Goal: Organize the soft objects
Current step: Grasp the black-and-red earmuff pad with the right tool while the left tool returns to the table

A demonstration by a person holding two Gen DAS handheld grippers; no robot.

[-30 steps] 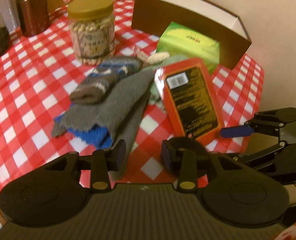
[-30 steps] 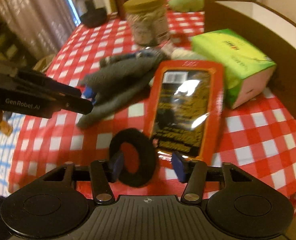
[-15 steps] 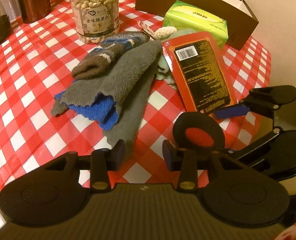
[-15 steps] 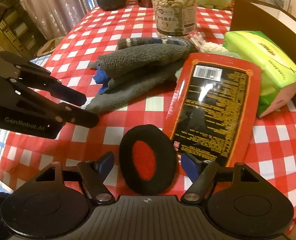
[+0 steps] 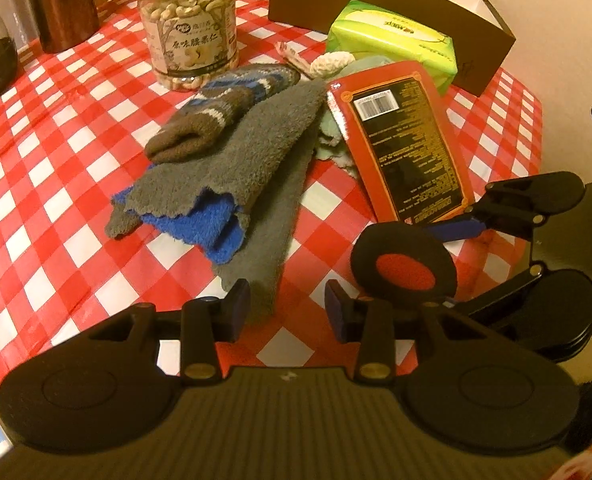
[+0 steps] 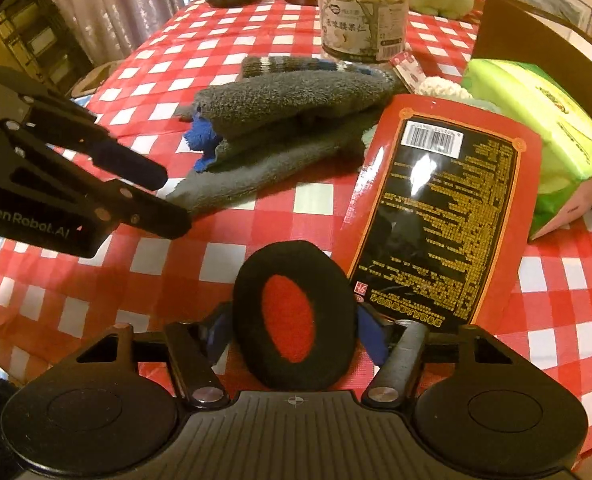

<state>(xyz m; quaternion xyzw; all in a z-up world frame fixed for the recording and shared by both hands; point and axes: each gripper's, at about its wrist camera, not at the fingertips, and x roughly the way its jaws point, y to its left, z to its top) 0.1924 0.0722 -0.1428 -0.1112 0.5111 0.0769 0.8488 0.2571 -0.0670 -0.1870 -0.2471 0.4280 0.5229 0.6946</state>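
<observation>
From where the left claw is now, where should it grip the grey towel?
Probably the narrow grey strip of the grey towel that points at the left claw. It lies flat and thin near the open fingers, so come low from the near edge, clear of the red packet.

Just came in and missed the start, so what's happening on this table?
A person is sorting soft items with two handheld tongs. The right tongs grip a black pad with a red center, held upright near the red packet. The left tongs are open and empty, pointing at the grey sock pile on the checkered tablecloth.
</observation>
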